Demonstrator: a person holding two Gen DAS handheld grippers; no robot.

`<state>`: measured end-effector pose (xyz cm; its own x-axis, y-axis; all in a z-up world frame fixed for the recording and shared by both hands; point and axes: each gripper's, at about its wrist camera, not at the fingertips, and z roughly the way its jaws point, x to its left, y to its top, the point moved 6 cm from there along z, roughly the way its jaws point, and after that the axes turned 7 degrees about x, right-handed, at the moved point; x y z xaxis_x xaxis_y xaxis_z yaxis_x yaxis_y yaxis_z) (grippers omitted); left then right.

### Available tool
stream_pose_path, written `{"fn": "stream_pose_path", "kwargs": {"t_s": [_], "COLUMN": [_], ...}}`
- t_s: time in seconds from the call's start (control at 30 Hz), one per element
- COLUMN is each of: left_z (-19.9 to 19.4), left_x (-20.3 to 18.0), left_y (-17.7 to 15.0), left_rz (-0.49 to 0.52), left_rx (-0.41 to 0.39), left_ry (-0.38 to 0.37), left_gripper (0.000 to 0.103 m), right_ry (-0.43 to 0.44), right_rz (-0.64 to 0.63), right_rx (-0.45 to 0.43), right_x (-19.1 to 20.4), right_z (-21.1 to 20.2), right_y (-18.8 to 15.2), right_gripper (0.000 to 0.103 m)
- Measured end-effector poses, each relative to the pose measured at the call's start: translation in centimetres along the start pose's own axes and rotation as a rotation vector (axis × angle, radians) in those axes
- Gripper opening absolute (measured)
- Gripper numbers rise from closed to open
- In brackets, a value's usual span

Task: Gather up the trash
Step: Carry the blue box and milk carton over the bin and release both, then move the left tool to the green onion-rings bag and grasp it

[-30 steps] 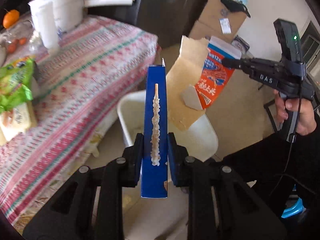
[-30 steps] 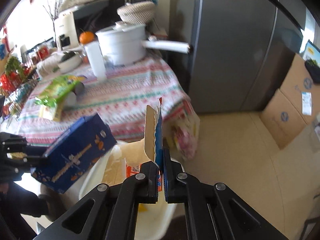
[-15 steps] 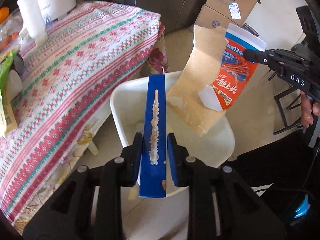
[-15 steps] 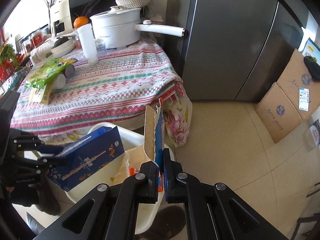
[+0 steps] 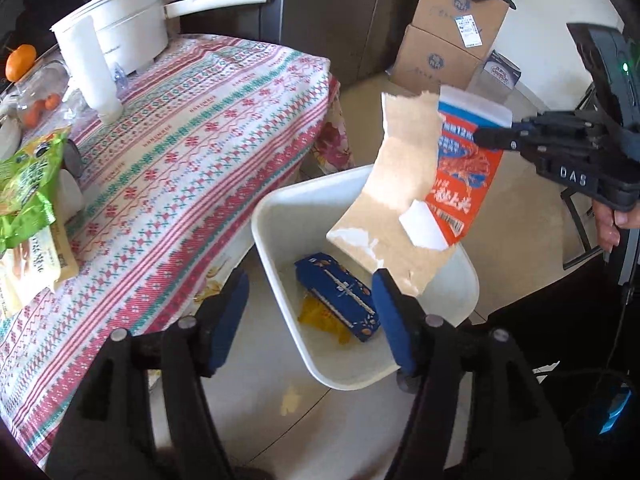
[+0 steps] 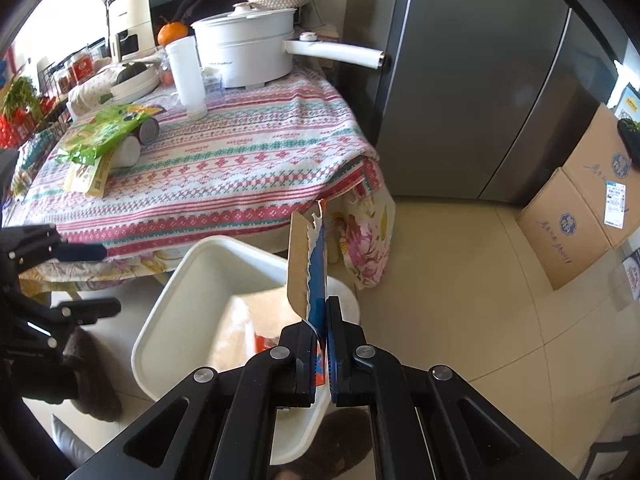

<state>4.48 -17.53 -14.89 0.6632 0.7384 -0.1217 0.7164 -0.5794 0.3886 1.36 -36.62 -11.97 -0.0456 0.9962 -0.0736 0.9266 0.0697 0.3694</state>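
a grey fridge (image 6: 472, 80) fills the far right, cardboard boxes (image 6: 580, 220) stacked beside it on the beige tile floor (image 6: 460, 280). the table's patterned cloth (image 5: 180, 152) carries a white pot (image 5: 132, 36). a white bin (image 5: 280, 224) sits near the table, a blue box (image 5: 340, 296) inside. left gripper (image 5: 312, 312) hangs spread wide above it, holding nothing; right gripper (image 6: 325, 344) pinches a torn flattened carton (image 5: 432, 176) over the bin.
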Motion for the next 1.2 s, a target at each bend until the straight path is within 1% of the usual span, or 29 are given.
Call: {"fn": "stream_pose_path", "kwargs": {"t_s": [0.27,0.3,0.37,0.4,0.43,0.47,0.5,0.53,0.67,0.9,1.03,1.2], "left_z": [-0.7,-0.9,-1.2,-1.3,-1.5,-1.5,-1.6,-1.7,-2.0,-3.3,-4.6,-7.2], "left_x": [1.3,1.5,1.7,1.9,2.1,2.2,2.4,2.6,3.4,5.0,6.7,10.6], "left_y": [0.1,0.1,0.0,0.0,0.0,0.0,-0.1,-0.1,-0.2,-0.2,0.3,1.0], "left_rz": [-0.032,-0.034,-0.039,-0.041,-0.044,-0.048,-0.052,-0.057,-0.068,-0.107,-0.140,-0.235], "left_rx": [-0.016,-0.020,-0.028,-0.031,-0.033,-0.034,-0.035,-0.036,-0.038,-0.060,-0.088,-0.147], "left_ry": [0.022,0.027,0.037,0.040,0.044,0.047,0.050,0.053,0.060,0.079,0.101,0.127], "left_gripper": [0.071,0.072,0.075,0.076,0.078,0.079,0.080,0.081,0.082,0.082,0.083,0.083], "right_ry": [0.038,0.043,0.061,0.066,0.065,0.064,0.063,0.065,0.072,0.055,0.044,0.052], "right_rz": [-0.024,-0.025,-0.017,-0.009,-0.001,0.007,0.018,0.023,0.025,-0.011,-0.018,-0.007], "right_rx": [0.035,0.040,0.049,0.050,0.050,0.045,0.030,0.020,0.002,0.014,0.006,-0.007], "right_x": [1.1,1.3,1.5,1.6,1.6,1.6,1.5,1.5,1.9,3.5,4.0,4.8], "right_z": [0.6,0.7,0.9,0.9,0.8,0.7,0.5,0.3,-0.2,0.2,0.1,-0.1], "right_y": [0.0,0.1,0.2,0.3,0.4,0.6,0.8,0.9,1.7,2.4,3.1,4.8], "right_gripper": [0.006,0.007,0.012,0.024,0.032,0.052,0.066,0.069,0.069,0.073,0.077,0.079]}}
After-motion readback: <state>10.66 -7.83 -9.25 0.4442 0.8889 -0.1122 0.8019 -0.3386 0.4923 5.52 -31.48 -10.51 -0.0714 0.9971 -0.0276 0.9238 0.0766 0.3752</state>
